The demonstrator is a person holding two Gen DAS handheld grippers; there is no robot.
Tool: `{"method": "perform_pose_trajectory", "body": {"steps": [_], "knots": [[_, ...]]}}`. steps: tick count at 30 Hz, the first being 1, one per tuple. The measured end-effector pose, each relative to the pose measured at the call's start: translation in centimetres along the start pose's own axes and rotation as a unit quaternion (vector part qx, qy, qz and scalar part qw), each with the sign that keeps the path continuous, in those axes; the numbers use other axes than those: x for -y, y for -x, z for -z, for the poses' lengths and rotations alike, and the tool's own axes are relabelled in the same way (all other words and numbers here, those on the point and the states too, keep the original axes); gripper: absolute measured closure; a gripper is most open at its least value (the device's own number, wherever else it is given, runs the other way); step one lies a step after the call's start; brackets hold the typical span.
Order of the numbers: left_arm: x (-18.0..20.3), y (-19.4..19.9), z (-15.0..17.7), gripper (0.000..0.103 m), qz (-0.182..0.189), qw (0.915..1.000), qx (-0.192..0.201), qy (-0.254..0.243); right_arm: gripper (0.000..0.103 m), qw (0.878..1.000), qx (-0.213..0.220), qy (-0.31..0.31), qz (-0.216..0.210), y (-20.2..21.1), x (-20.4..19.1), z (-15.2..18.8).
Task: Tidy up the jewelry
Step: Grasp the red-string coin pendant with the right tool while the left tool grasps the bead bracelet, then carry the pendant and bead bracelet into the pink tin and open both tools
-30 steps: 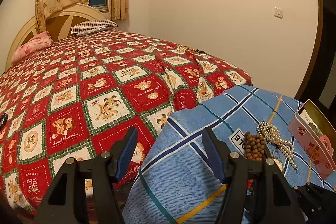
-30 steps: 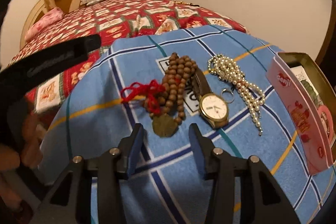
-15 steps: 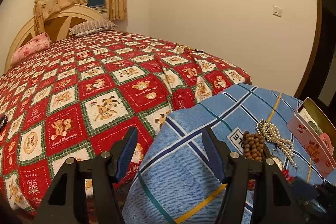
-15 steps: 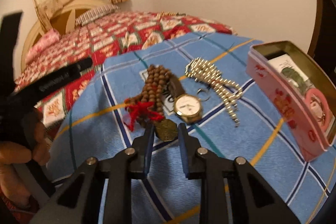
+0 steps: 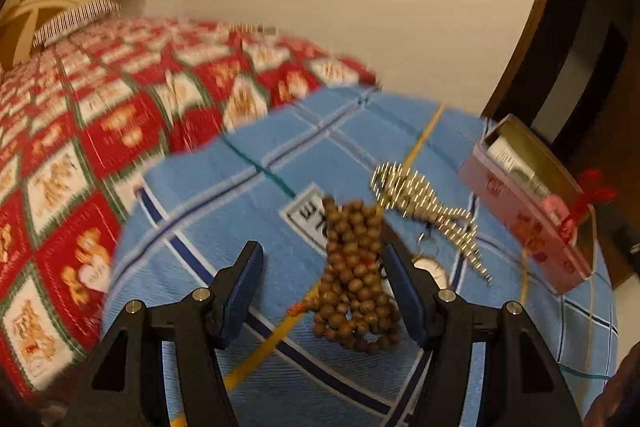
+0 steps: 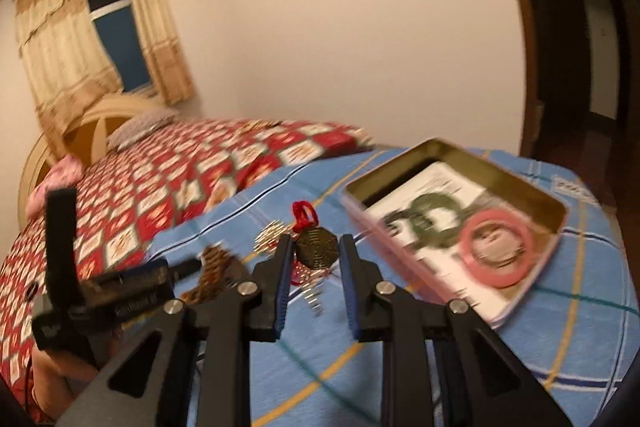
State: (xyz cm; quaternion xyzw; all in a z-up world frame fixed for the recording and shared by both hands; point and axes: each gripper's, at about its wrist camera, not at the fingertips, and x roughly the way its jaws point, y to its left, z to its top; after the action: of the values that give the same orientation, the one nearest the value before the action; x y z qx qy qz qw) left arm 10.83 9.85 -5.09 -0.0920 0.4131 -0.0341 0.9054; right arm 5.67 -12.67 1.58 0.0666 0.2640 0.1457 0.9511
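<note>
Brass pendant (image 6: 316, 249) between narrowed right hand-held gripper (image 6: 314, 251)

A home bedroom: bed (image 6: 208, 163) under a red patchwork quilt, curtained window (image 6: 116, 27), pillow (image 5: 76, 19), wooden headboard (image 6: 92, 123).

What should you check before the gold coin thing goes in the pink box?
1. Right gripper pinching the brass pendant: ok.
2. Pendant lifted off the blue cloth: ok.
3. Pink tin open: ok.
4. Free space in the tin beside the pink ring and green bangle: cannot tell.
5. Red cord free of the wooden beads: ok.
6. Left gripper clear of the tin: ok.
</note>
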Motion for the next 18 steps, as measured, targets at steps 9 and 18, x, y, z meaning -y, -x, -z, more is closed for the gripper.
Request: {"method": "perform_pose_trajectory", "body": {"steps": [9,18], "knots": [[0.4,-0.6,0.5,0.077,0.047,0.9985,-0.028,-0.004,0.077,0.999,0.022,-0.028,0.017,0.5,3.0,-0.6],[2.0,4.4,0.7,0.081,0.035,0.9947,0.090,-0.034,0.077,0.997,0.042,-0.056,0.021,1.6,5.5,-1.4]]}}
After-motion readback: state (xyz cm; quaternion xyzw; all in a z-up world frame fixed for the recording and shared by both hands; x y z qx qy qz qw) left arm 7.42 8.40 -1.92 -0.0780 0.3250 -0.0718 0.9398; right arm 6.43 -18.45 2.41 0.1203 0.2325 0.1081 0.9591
